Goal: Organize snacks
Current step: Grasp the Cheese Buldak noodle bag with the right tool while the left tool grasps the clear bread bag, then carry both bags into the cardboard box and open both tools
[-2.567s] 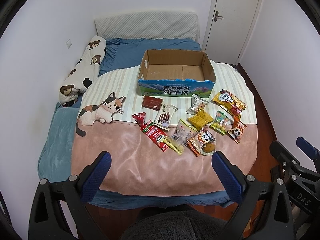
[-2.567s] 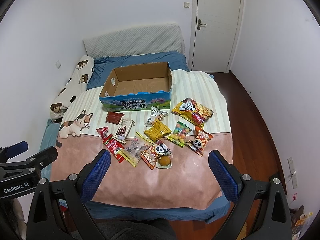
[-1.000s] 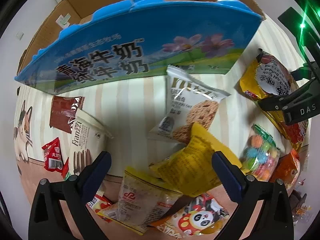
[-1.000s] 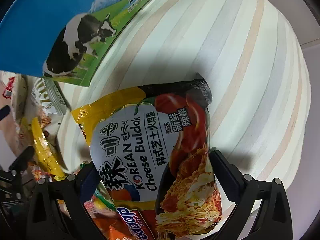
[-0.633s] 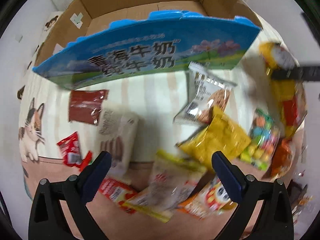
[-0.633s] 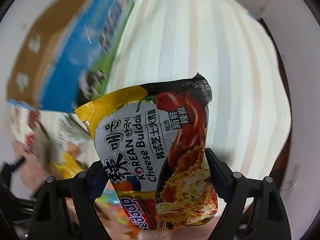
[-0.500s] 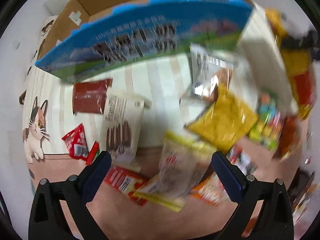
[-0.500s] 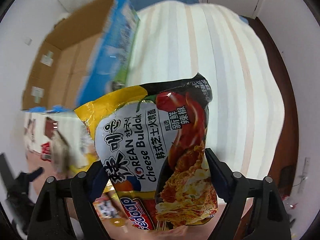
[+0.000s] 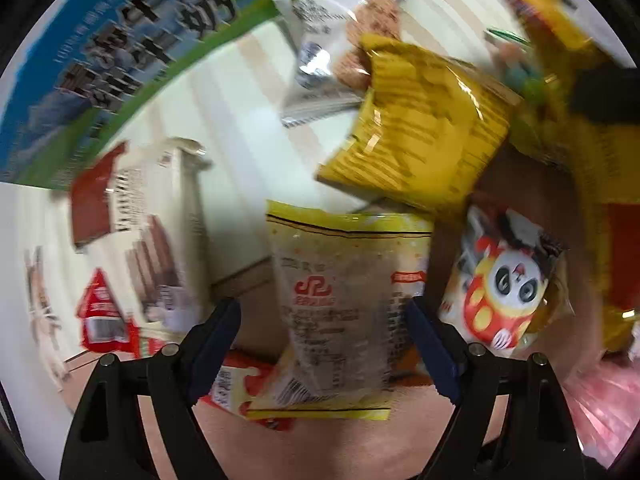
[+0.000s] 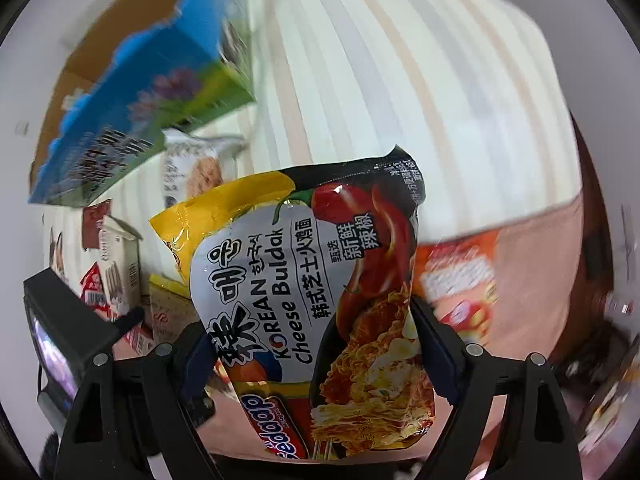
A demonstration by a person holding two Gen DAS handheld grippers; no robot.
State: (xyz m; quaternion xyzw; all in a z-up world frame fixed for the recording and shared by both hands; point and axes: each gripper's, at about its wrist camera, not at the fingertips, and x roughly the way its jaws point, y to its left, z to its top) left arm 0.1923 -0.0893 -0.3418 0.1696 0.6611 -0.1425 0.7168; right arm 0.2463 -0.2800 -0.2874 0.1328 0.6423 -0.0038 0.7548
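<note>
My right gripper (image 10: pixel 312 320) is shut on a yellow and black Korean cheese noodle packet (image 10: pixel 304 264), held up above the striped bedspread (image 10: pixel 400 80). My left gripper (image 9: pixel 322 308) points straight down over the snack pile. Its jaws are closing around a clear, yellow-edged snack pack (image 9: pixel 344 292); the right pad is at the pack's edge and a gap shows on the left. The blue milk carton box (image 9: pixel 100 60) stands at the top left, and in the right wrist view the box (image 10: pixel 132 112) shows its open cardboard inside.
Around the clear pack lie a yellow pouch (image 9: pixel 420 128), a silver oat-biscuit pack (image 9: pixel 320 40), a panda packet (image 9: pixel 504 280), a white wafer pack (image 9: pixel 152 232) and red packs (image 9: pixel 100 312). An orange packet (image 10: pixel 460 280) lies right of the noodles. The left tool's body (image 10: pixel 64 328) shows at the left edge.
The right gripper shut on the noodle packet, lifted it and swung it toward the box. The left gripper dropped onto the clear yellow-edged pack, rolled, and its jaws narrowed.
</note>
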